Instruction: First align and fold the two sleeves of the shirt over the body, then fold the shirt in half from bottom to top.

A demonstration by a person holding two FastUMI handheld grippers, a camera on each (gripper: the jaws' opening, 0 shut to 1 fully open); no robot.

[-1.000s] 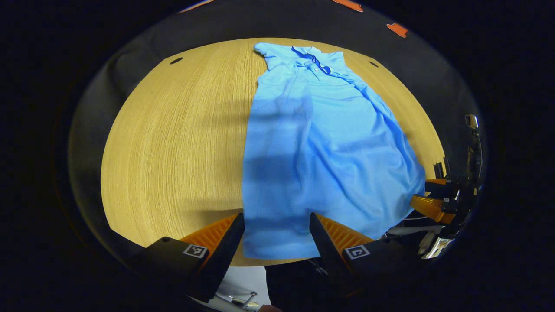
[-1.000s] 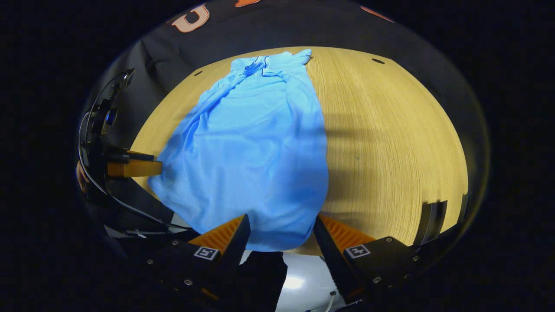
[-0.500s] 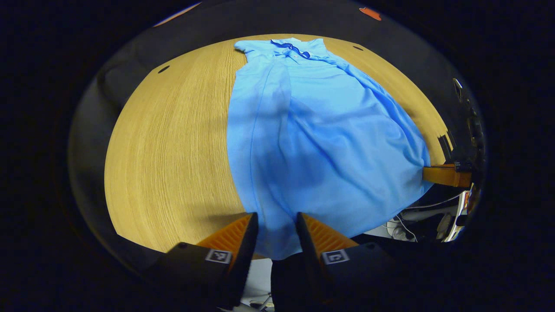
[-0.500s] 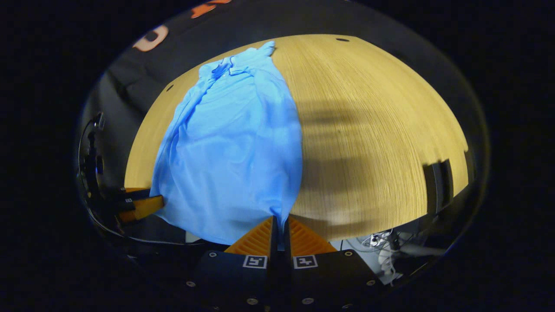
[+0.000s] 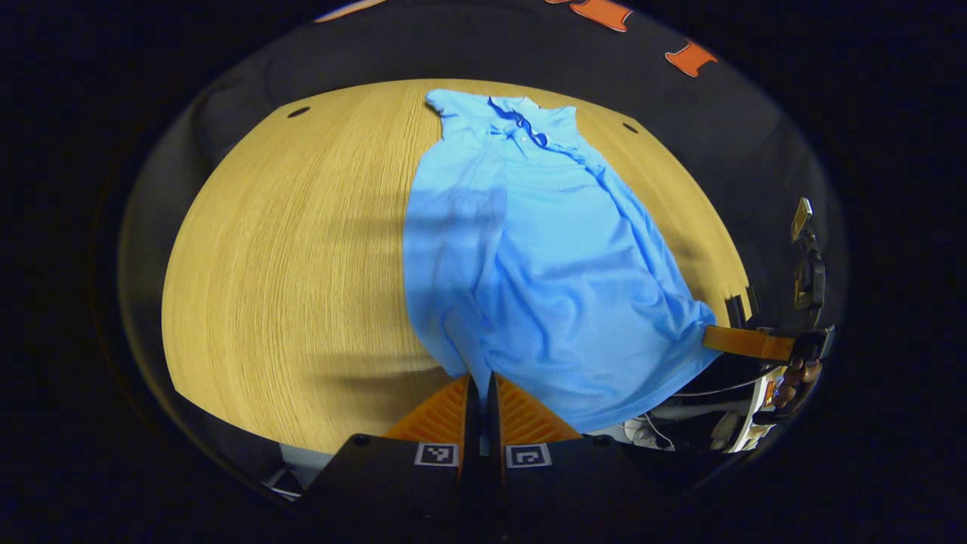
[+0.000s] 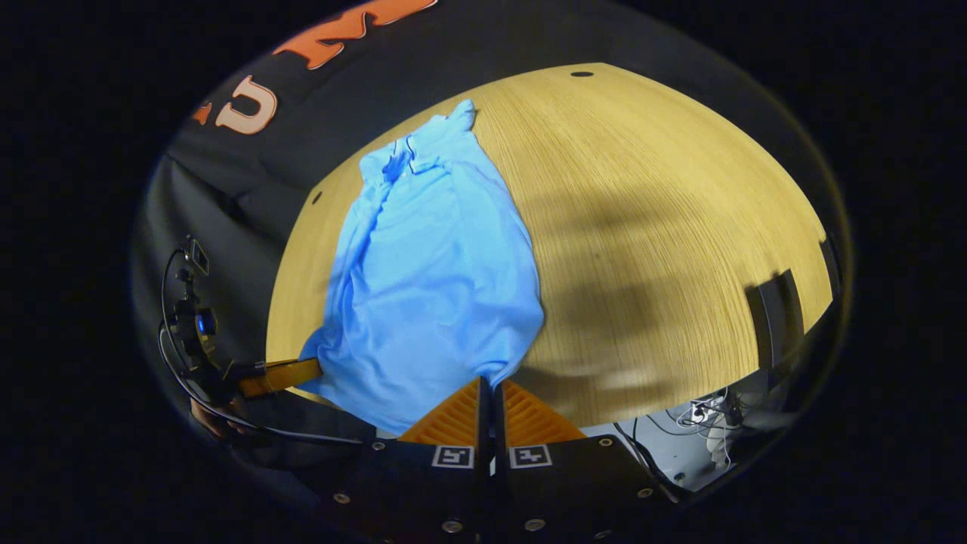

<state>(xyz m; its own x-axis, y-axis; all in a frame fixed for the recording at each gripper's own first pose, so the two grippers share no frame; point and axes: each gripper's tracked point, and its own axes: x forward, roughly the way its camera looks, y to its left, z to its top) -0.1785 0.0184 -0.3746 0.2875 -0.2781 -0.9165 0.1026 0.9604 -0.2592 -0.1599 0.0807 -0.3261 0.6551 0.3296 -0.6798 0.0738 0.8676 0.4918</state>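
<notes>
A round wooden counter [image 5: 287,249] carries a light blue shirt [image 5: 544,257], which lies lengthwise with its collar [image 5: 521,125] at the far edge and its hem toward the near edge; in the right gripper view the same counter [image 6: 665,227] shows bare wood to the right of the shirt [image 6: 430,279]. Both sleeves already lie folded in over the body, so the shirt makes a long narrow shape, wrinkled along its right side. The near hem is raised off the wood at its two corners. The left tool [image 5: 477,384] has its fingers drawn together on the hem's left corner, cloth pinched between them. The right tool [image 6: 489,389] is likewise closed tight on the hem's right corner. In the left gripper view the right tool [image 5: 744,341] shows at the far right, touching the shirt's edge, with a hand [image 5: 793,378] behind it. In the right gripper view the left tool [image 6: 281,375] shows at the lower left, at the shirt's other corner. Small dark holes [image 5: 298,112] mark the counter's far rim.
</notes>
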